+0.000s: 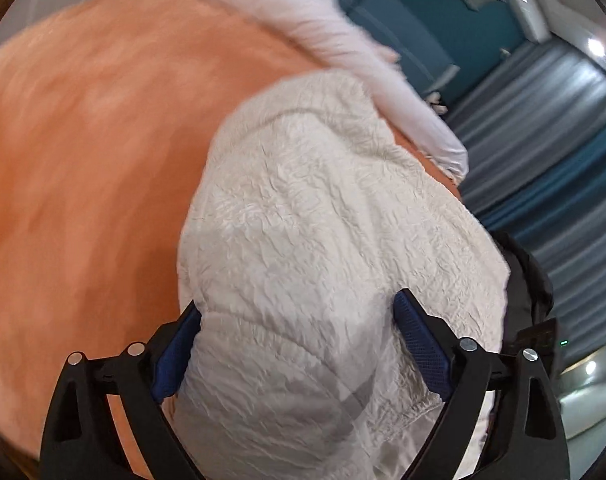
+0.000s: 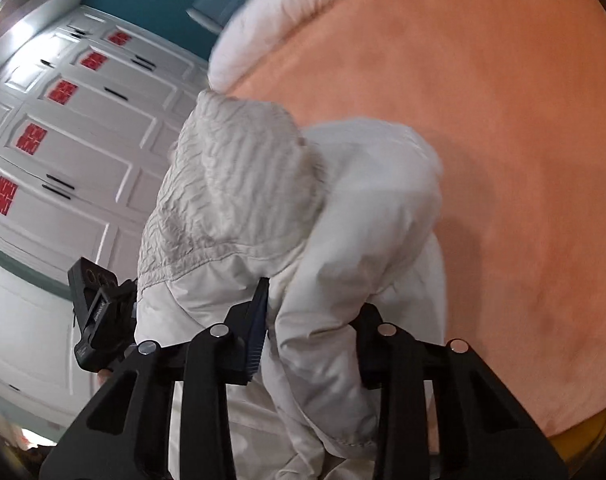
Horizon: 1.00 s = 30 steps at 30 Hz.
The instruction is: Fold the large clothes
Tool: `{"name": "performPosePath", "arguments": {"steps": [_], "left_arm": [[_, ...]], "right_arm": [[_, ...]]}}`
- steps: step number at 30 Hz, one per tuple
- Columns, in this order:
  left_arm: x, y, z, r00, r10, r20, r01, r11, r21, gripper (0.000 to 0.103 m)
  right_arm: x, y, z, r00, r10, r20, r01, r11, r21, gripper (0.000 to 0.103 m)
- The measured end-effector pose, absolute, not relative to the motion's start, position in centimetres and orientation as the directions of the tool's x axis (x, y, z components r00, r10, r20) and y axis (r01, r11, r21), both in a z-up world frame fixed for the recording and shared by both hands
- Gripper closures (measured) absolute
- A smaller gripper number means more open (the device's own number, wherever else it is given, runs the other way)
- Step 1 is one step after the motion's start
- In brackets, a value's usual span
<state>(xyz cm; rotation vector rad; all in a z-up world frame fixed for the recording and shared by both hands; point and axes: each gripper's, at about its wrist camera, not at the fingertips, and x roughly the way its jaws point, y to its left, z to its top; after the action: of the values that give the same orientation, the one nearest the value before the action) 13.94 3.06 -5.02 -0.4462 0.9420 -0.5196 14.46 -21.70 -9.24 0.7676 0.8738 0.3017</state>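
Observation:
A large white crinkled jacket (image 1: 315, 240) is held up over an orange bed cover (image 1: 83, 140). My left gripper (image 1: 299, 344) has its jaws wide apart with a thick bunch of the jacket between the blue pads. In the right wrist view the jacket (image 2: 263, 208) hangs bunched, hood end upward. My right gripper (image 2: 311, 320) is closed on a fold of the jacket, its blue pad (image 2: 257, 332) pressed against the fabric. The left gripper's body (image 2: 99, 316) shows at the jacket's left edge.
A white fluffy pillow or blanket (image 1: 343, 40) lies along the far edge of the bed, also in the right wrist view (image 2: 271, 12). White wardrobe doors (image 2: 63, 140) with red stickers stand to one side. Grey-blue curtains (image 1: 543, 152) hang beyond the bed.

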Motion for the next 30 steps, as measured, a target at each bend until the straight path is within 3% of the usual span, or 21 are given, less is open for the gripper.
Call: {"name": "performPosePath", "arguments": {"steps": [3, 7, 13, 15, 18, 20, 21, 22, 26, 28, 30], "left_arm": [[16.2, 0.6, -3.8, 0.521, -0.585, -0.622, 0.250, 0.801, -0.543, 0.017], [18.4, -0.4, -6.5, 0.507, -0.498, -0.703, 0.195, 0.861, -0.469, 0.017], [16.3, 4.2, -3.0, 0.440, -0.561, -0.701, 0.316, 0.828, -0.464, 0.016], [15.4, 5.7, -3.1, 0.401, -0.562, -0.723, 0.345, 0.824, -0.449, 0.015], [13.5, 6.9, -3.7, 0.382, -0.533, -0.755, 0.364, 0.838, -0.406, 0.015], [12.9, 7.5, -4.6, 0.378, -0.528, -0.761, 0.361, 0.841, -0.404, 0.013], [12.7, 7.7, -5.7, 0.358, -0.531, -0.769, 0.352, 0.839, -0.415, 0.010], [12.7, 7.9, -6.6, 0.339, -0.550, -0.763, 0.340, 0.828, -0.446, 0.009], [13.1, 9.9, -9.1, 0.310, -0.618, -0.722, 0.207, 0.785, -0.583, 0.005], [13.0, 10.6, -9.5, 0.298, -0.644, -0.704, 0.189, 0.763, -0.618, 0.005], [12.9, 11.1, -9.7, 0.291, -0.663, -0.689, 0.183, 0.746, -0.641, 0.005]], "right_arm": [[15.7, -22.2, -7.1, 0.674, 0.445, -0.589, 0.071, 0.755, 0.652, 0.071], [16.5, -22.5, -9.9, 0.605, 0.390, -0.694, 0.184, 0.780, 0.598, 0.067], [11.1, -19.6, -10.2, 0.600, 0.493, -0.630, 0.143, 0.709, 0.691, 0.064], [9.8, -18.5, -10.6, 0.580, 0.528, -0.621, 0.115, 0.701, 0.704, 0.083], [8.2, -17.3, -8.3, 0.599, 0.493, -0.632, 0.080, 0.748, 0.659, 0.086], [8.0, -17.2, -9.7, 0.573, 0.443, -0.689, 0.125, 0.784, 0.608, 0.075], [9.2, -16.5, -11.1, 0.530, 0.428, -0.732, 0.140, 0.807, 0.573, 0.062], [9.8, -16.7, -12.1, 0.507, 0.433, -0.745, 0.171, 0.797, 0.579, 0.057], [9.7, -18.5, -9.7, 0.562, 0.456, -0.690, 0.206, 0.731, 0.650, 0.056], [9.2, -20.4, -8.3, 0.629, 0.473, -0.617, 0.200, 0.669, 0.716, 0.047], [9.7, -22.4, -8.6, 0.653, 0.470, -0.595, 0.248, 0.609, 0.754, 0.044]]}}
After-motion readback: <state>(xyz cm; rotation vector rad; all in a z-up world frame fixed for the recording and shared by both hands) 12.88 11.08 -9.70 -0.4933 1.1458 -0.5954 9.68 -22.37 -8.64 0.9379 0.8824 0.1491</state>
